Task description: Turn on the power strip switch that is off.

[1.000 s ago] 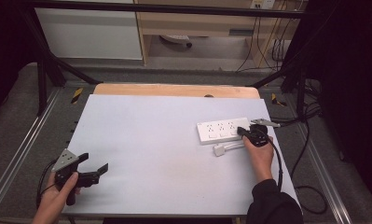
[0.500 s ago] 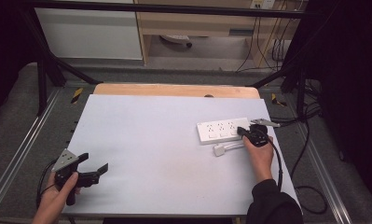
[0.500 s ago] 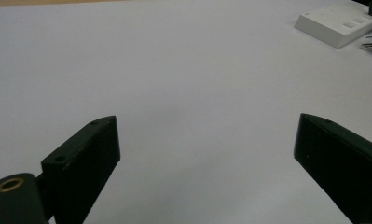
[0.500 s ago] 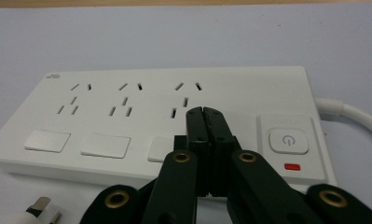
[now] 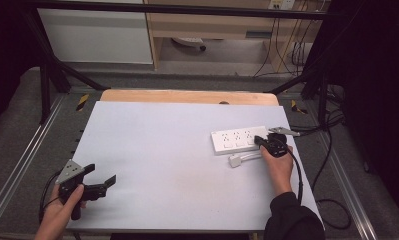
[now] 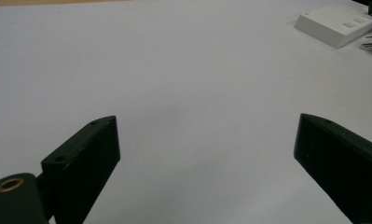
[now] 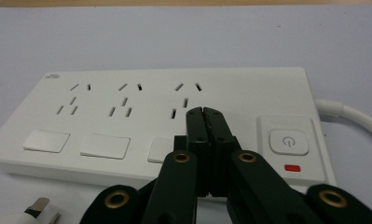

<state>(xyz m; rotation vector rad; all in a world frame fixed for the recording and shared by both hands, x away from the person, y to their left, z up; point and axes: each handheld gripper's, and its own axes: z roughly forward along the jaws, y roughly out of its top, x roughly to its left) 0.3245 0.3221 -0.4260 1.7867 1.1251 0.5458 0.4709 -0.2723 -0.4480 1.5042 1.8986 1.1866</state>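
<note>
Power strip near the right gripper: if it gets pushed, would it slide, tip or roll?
The power strip would probably slide: it lies flat and low on the smooth table. Its boxy shape seems unlikely to roll. Its cord could drag or swing it.

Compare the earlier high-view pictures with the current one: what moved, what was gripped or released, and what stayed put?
Nothing visibly changed. The right gripper stays shut over the power strip, the left gripper stays open near the table's left front corner, and the plug lies where it was.

The white rectangular plastic power strip looks smooth and slightly glossy; under it the pale grey table sheet is matt; beyond, bare wood.
</note>
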